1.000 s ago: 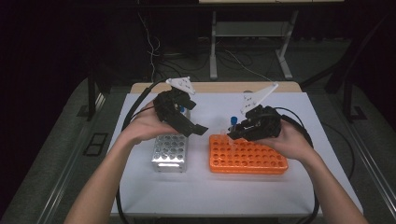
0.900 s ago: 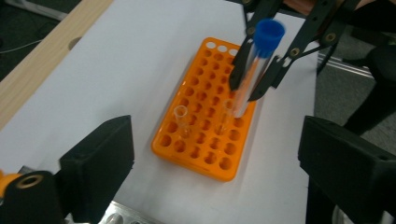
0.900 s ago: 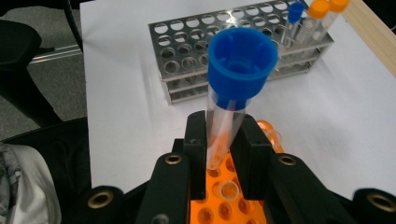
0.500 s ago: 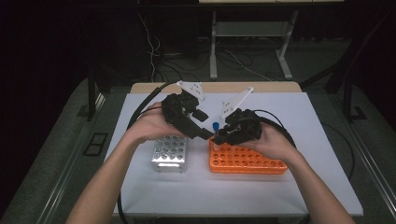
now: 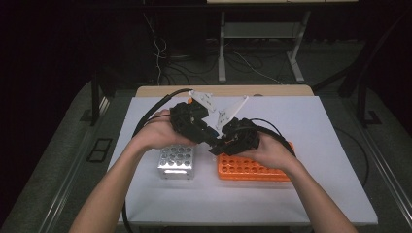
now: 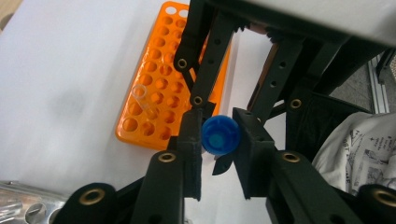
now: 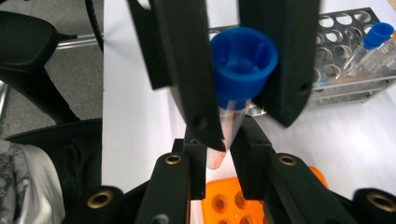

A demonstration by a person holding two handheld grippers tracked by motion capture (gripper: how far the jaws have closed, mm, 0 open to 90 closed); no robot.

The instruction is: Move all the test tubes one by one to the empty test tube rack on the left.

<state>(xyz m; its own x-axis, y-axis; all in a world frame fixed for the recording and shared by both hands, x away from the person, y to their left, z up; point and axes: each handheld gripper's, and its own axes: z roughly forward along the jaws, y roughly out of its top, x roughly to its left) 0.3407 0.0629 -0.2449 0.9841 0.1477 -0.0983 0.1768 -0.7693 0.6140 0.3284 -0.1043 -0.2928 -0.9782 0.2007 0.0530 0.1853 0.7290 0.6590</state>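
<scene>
A clear tube (image 7: 227, 126) with a blue cap (image 7: 242, 60) is held in the air between both grippers, above the gap between the two racks. In the right gripper view my right gripper (image 7: 218, 149) is shut on the tube's lower body. In the left gripper view my left gripper (image 6: 219, 140) has its jaws against both sides of the blue cap (image 6: 220, 135). In the high view the left gripper (image 5: 213, 137) and the right gripper (image 5: 221, 145) meet tip to tip at mid-table.
An orange tube rack (image 5: 252, 170) lies under the right hand, with one uncapped clear tube (image 6: 142, 98) in it. A metal rack (image 5: 176, 161) sits left of it and holds a blue-capped tube (image 7: 378, 42). Cables trail back from both grippers over the white table (image 5: 316, 126).
My right gripper carried the capped tube left and up from over the orange rack. The left gripper came in from the left and shut on the cap.
</scene>
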